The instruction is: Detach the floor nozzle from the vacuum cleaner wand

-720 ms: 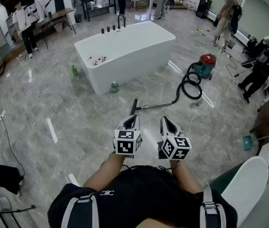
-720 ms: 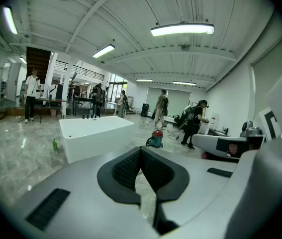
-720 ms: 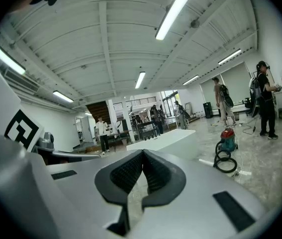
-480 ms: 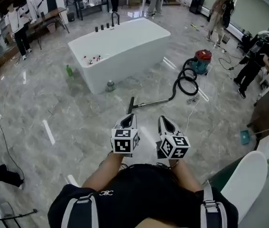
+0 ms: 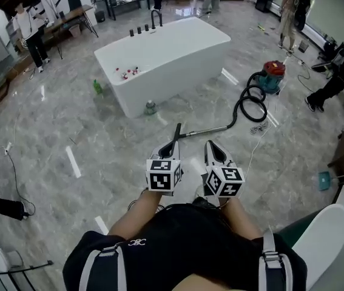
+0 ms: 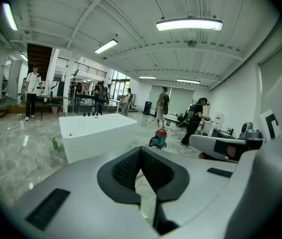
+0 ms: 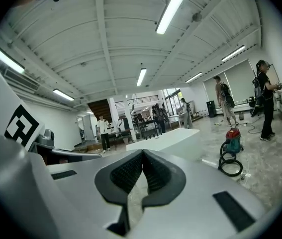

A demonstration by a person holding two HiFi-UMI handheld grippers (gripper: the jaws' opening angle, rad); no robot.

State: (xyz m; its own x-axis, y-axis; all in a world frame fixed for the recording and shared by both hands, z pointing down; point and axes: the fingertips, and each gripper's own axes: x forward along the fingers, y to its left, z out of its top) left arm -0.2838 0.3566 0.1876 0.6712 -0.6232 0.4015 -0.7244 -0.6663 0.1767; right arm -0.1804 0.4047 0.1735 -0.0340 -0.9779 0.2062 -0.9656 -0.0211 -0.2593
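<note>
The black floor nozzle (image 5: 177, 130) lies on the marble floor, joined to the metal wand (image 5: 208, 130). The wand runs right to a coiled black hose (image 5: 252, 106) and a red and teal vacuum cleaner (image 5: 273, 77). My left gripper (image 5: 171, 148) is shut and empty, held above the floor with its tip just short of the nozzle's near end. Beside it my right gripper (image 5: 212, 145) is also shut and empty, a little nearer than the wand. In the left gripper view the left gripper (image 6: 140, 150) has its pads meeting. The right gripper (image 7: 142, 153) looks the same in its own view.
A white bathtub (image 5: 187, 47) stands beyond the nozzle, with a green bottle (image 5: 97, 88) and a small jar (image 5: 150, 107) on the floor by it. Several people stand at the room's far side and right. A white curved object (image 5: 317, 241) is at my right.
The head view has swayed a little. The left gripper's tip now overlaps the nozzle's near end in that view. Both grippers stay shut side by side.
</note>
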